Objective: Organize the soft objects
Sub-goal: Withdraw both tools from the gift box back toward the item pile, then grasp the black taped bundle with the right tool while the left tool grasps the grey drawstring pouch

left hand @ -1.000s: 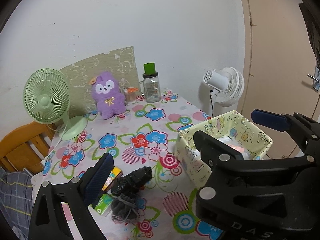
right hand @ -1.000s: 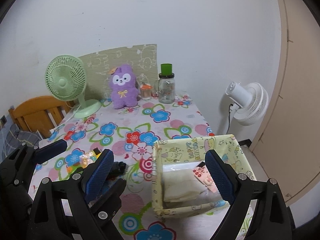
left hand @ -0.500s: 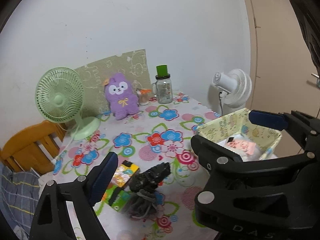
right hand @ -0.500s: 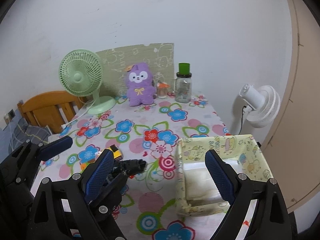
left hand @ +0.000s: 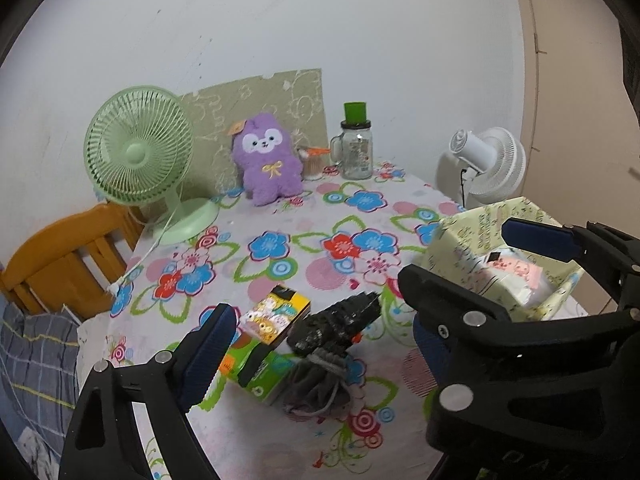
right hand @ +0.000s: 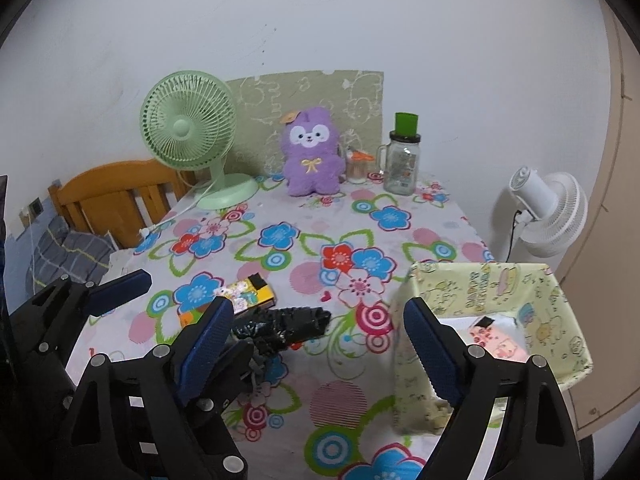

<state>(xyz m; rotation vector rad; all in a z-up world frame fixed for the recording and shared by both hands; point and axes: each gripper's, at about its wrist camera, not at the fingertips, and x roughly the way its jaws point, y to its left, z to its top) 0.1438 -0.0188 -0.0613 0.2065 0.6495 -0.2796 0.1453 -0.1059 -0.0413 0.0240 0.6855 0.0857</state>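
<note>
Left wrist view: your left gripper point(left hand: 316, 344) hangs wide and empty above the near pile on the table point(left hand: 280, 216); nothing lies between its pads. Right wrist view: your right gripper point(right hand: 320, 344) is also wide, its jaws closing slightly with nothing between them, the basket point(right hand: 480, 284) just to its right. Task items: black bundle point(left hand: 336, 324) and grey pouch point(left hand: 320, 388), touching, near edge; two boxes point(left hand: 276, 316) beside them; purple plush point(left hand: 268, 164) upright at the far wall, between the green fan point(left hand: 136, 152) and the jar point(left hand: 356, 152). Basket contents: a white pack and a pink packet point(right hand: 500, 344). Step in hand, by judgement: approach to the pile, no pick yet made. Next move probably calls for you to lower one gripper over the bundle or pouch, close on the soft body, then carry it to the basket. Writing: "DAS" on a gripper body at the lower right of the left wrist view; box and basket print is illegible.
</note>
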